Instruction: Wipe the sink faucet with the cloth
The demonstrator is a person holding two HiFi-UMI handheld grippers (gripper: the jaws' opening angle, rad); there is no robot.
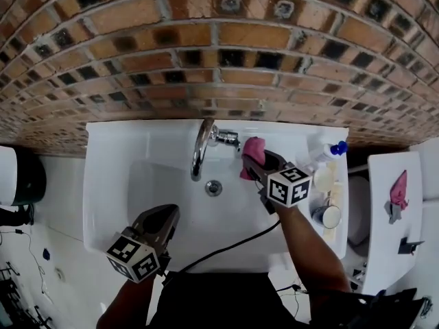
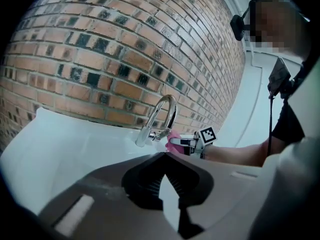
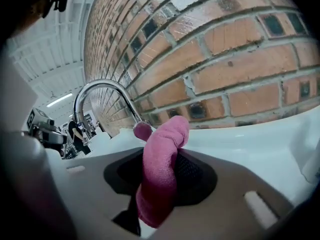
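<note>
Closest in the head view, at lower left: left gripper [image 1: 167, 213], poised over the near rim of the sink [image 1: 103, 184]. Had jaws together at the tips with nothing between them. Sat well apart from the faucet [image 1: 200, 146] at upper centre, so seemed to play no part in the wipe.

Right of centre: right gripper [image 1: 256, 164], jaws clamped on the pink cloth [image 1: 252, 151], with a folded wad sticking out past the tips. Held that wad just beside the lever [image 1: 228, 139]; touching or barely short, could not tell which.

Judged the wipe to be at or near first contact. Called for leading with the soft wad, not the hard jaws, so that only cloth met metal. Looked best to press lightly into the lever first, then sweep along the faucet's curve from base to tip, turning the wrist to follow the bend. Needed a firm clamp throughout, since a loosely pinched wad would likely drag out. Also worth minding: bottle [image 1: 328, 151] close on the right, easy to knock on a wide backswing.
</note>
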